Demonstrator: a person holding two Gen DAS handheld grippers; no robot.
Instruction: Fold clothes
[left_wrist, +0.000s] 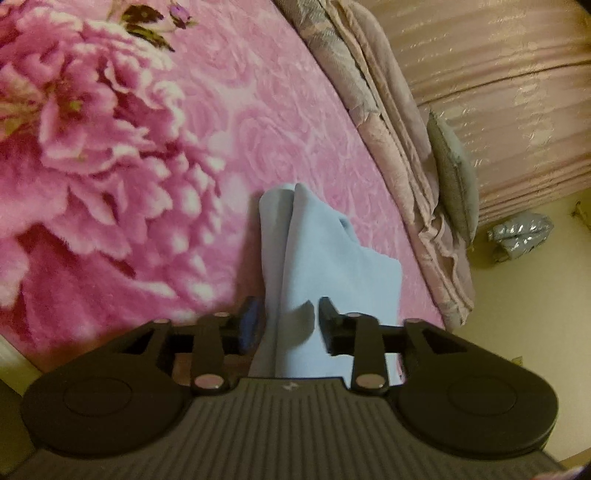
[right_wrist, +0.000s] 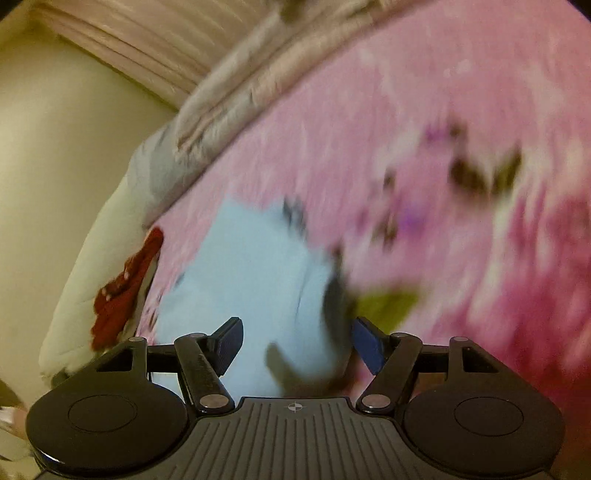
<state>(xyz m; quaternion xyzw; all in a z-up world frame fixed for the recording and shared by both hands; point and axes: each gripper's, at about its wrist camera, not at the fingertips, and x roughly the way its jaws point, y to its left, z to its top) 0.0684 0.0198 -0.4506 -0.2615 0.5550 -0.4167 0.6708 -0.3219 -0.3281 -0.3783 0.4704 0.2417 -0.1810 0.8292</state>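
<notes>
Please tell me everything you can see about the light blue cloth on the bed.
The light blue cloth is plain, soft and matte, with no print. It lies bunched on the pink flowered blanket, near the bed's edge, with one long fold ridge along it and loose, rumpled ends. In the left wrist view it passes between the open jaws of the left gripper. In the blurred right wrist view it lies between the right gripper's open jaws.

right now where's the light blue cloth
The light blue cloth lies on the pink floral blanket near the bed's edge, running between the left gripper fingers; in the right wrist view it sits bottom centre, ahead of the right gripper.
</notes>
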